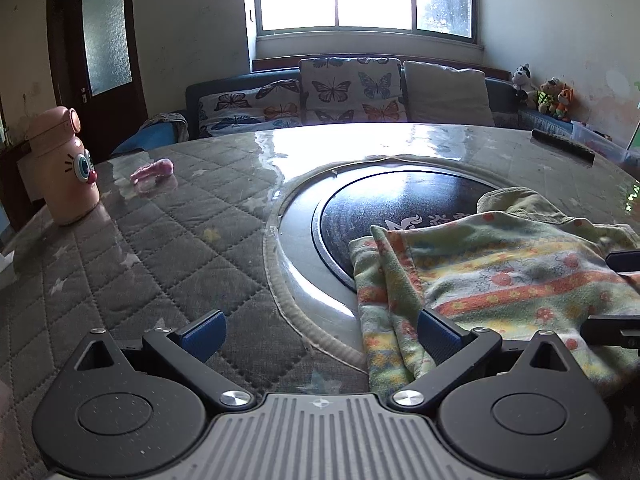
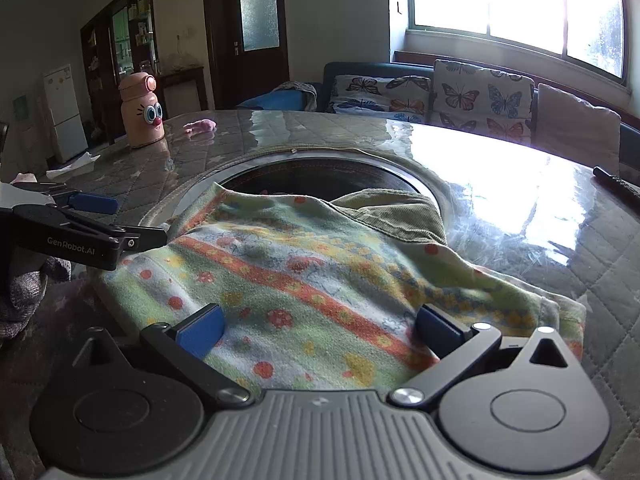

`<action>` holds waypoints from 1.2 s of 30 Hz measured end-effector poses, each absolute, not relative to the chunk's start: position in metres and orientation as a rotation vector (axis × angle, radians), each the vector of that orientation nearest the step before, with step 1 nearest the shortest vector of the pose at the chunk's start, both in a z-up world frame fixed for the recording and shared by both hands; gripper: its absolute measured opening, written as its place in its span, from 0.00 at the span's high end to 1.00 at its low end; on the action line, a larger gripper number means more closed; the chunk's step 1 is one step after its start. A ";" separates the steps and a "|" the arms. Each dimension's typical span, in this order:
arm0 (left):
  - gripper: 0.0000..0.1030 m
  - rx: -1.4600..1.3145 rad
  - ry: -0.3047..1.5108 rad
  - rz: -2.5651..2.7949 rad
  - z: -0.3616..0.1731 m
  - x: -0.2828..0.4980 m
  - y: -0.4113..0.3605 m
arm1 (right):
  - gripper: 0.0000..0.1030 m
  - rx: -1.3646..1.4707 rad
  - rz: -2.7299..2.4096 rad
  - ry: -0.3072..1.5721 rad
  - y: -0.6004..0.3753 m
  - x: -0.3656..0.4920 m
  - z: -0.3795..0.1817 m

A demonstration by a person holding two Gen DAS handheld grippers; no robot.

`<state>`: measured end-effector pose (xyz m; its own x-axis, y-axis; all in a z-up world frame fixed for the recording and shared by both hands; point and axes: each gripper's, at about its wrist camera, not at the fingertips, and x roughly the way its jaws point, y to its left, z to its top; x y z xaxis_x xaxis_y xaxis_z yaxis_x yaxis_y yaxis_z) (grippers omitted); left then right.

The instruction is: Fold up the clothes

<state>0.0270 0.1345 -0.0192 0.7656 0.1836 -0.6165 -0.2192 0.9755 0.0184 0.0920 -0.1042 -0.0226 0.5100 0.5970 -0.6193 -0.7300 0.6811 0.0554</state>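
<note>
A small fleece garment (image 1: 500,272) with green, yellow and orange floral stripes and an olive corduroy collar (image 2: 396,212) lies flat on the table, partly over a round black inset (image 1: 392,200). My left gripper (image 1: 320,334) is open at the garment's left edge, its right blue pad (image 1: 436,332) over the cloth and its left one over the quilted cover. My right gripper (image 2: 320,330) stands open low over the near part of the garment (image 2: 304,280), nothing pinched. Each gripper shows in the other's view: the left gripper (image 2: 138,220) at the left, the right gripper (image 1: 620,292) at the right edge.
A pink cartoon bottle (image 1: 66,168) and a small pink object (image 1: 154,172) stand far left on the quilted table cover (image 1: 160,248). A black bar (image 1: 562,146) lies at the far right edge. White tissue (image 2: 72,166) lies at the left. A butterfly-cushioned sofa (image 1: 348,92) sits beyond.
</note>
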 end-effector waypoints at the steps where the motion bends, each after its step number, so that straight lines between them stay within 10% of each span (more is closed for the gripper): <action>1: 0.00 -0.063 0.664 0.218 -0.020 0.026 0.136 | 0.00 -0.222 0.808 0.654 -0.105 0.092 -0.023; 36: 0.00 -0.102 0.671 0.278 -0.022 0.024 0.137 | 0.00 -0.219 0.811 0.657 -0.105 0.094 -0.023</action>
<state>0.0237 0.1374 -0.0222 0.7475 0.2213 -0.6263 -0.2867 0.9580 -0.0036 0.0936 -0.1051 -0.0231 0.5052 0.6005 -0.6198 -0.7310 0.6795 0.0625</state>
